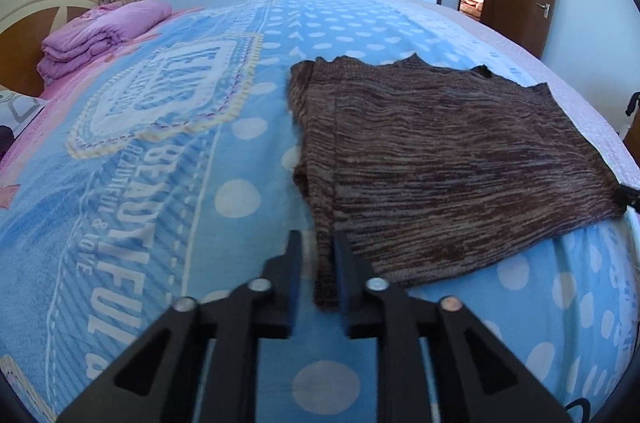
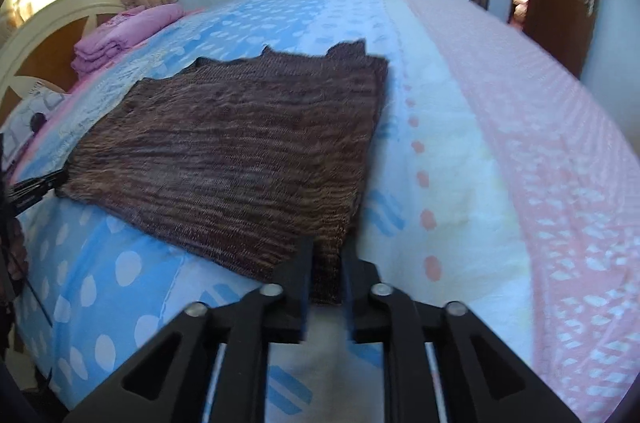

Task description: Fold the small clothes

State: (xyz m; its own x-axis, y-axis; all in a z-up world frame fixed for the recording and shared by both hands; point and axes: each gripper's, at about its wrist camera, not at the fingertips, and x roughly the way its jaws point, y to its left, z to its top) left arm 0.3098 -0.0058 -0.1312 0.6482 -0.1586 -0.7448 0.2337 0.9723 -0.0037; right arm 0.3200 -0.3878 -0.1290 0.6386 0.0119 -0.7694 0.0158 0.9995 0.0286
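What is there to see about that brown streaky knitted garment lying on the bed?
The brown streaky knitted garment lies spread flat on the blue dotted bedspread, its side parts folded inward and its far edge jagged. It looks soft and thin. Each near corner sits between the fingers of a black gripper, left and right; whether the pads press it is unclear.
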